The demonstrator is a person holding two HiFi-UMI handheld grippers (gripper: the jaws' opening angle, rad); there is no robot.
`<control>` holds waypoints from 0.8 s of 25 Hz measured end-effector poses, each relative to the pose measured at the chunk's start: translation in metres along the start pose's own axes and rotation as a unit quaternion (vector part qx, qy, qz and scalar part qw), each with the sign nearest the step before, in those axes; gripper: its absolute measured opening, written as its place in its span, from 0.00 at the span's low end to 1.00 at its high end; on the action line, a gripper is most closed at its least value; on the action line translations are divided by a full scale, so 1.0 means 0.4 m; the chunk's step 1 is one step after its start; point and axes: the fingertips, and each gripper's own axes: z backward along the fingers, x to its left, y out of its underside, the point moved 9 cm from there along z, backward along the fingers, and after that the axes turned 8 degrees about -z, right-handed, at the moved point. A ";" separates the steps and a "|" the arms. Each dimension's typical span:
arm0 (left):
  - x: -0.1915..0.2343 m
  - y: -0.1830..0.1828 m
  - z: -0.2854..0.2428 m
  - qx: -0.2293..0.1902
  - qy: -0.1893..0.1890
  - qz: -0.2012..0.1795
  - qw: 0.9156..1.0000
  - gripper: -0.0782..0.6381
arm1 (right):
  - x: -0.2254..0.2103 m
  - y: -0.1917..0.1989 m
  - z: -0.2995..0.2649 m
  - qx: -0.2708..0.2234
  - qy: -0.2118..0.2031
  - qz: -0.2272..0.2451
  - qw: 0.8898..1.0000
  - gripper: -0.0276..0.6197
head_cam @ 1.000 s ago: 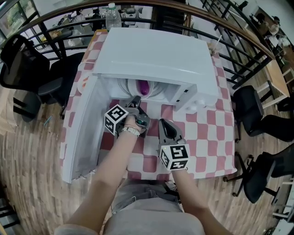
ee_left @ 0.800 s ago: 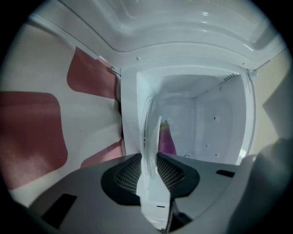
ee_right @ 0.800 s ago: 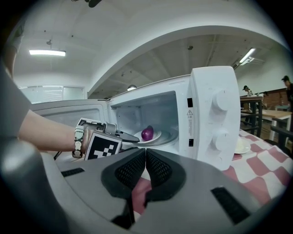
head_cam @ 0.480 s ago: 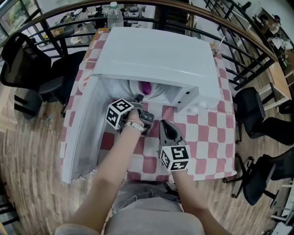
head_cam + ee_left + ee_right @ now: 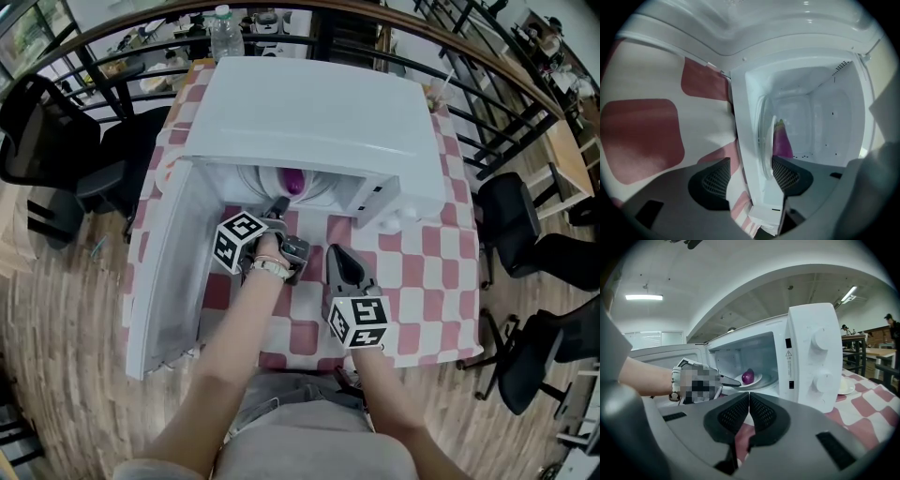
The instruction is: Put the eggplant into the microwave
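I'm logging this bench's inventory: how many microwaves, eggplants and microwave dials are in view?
Microwave: 1
Eggplant: 1
Dials: 2, the upper dial and the lower dial
Total: 4

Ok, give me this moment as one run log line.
eggplant: on plate inside microwave | door: open | left gripper: jaws opening, gripping nothing | right gripper: shut, empty

Office hall: checkered table (image 5: 441, 274), swivel chairs (image 5: 514, 217)
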 end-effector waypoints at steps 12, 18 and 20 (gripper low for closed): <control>-0.012 -0.019 -0.053 0.010 -0.001 0.009 1.000 0.53 | -0.006 -0.003 -0.011 0.002 0.003 -0.006 1.000 0.08; -0.018 -0.022 -0.063 0.009 -0.002 0.008 1.000 0.53 | -0.012 -0.015 -0.004 -0.001 0.007 -0.008 1.000 0.08; -0.022 -0.022 -0.058 0.008 0.002 -0.004 1.000 0.54 | -0.016 -0.018 0.000 -0.001 0.009 -0.010 1.000 0.08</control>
